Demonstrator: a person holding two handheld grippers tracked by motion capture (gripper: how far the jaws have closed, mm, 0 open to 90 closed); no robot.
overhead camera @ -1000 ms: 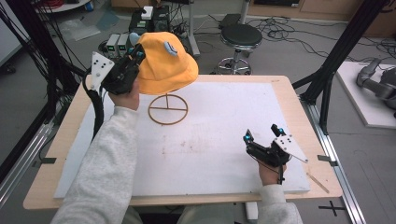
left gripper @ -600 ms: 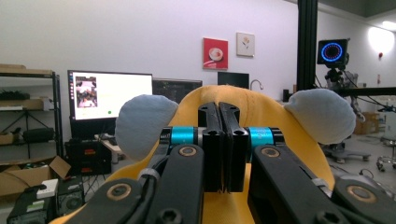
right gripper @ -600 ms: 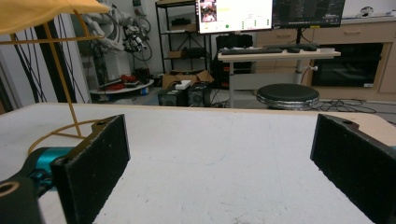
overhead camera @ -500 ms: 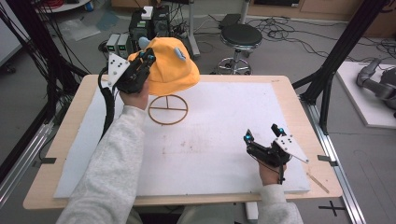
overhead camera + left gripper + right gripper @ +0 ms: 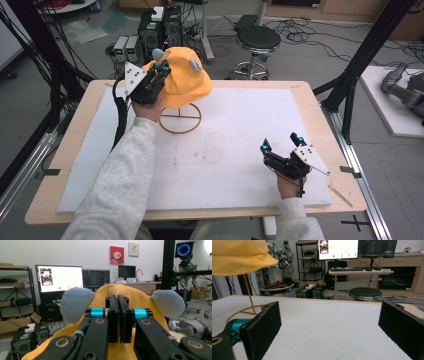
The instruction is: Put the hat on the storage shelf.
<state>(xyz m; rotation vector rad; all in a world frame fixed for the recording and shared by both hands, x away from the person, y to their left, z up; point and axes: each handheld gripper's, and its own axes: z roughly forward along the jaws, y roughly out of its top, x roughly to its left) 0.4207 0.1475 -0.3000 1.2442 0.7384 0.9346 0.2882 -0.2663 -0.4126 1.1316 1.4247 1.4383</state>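
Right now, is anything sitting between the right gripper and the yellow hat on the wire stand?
Nothing visible does. The right gripper rests open near the table's front right, and only bare white board lies between it and the yellow fabric bucket hat on its thin gold wire stand. The left gripper is at the hat's far side.

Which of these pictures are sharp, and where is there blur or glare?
High view: even light, fairly sharp, soft shadows. Left gripper view: the near jaws and yellow hat look soft; the white monitor glares. Right gripper view: the close black pads blur; the background is clearer.
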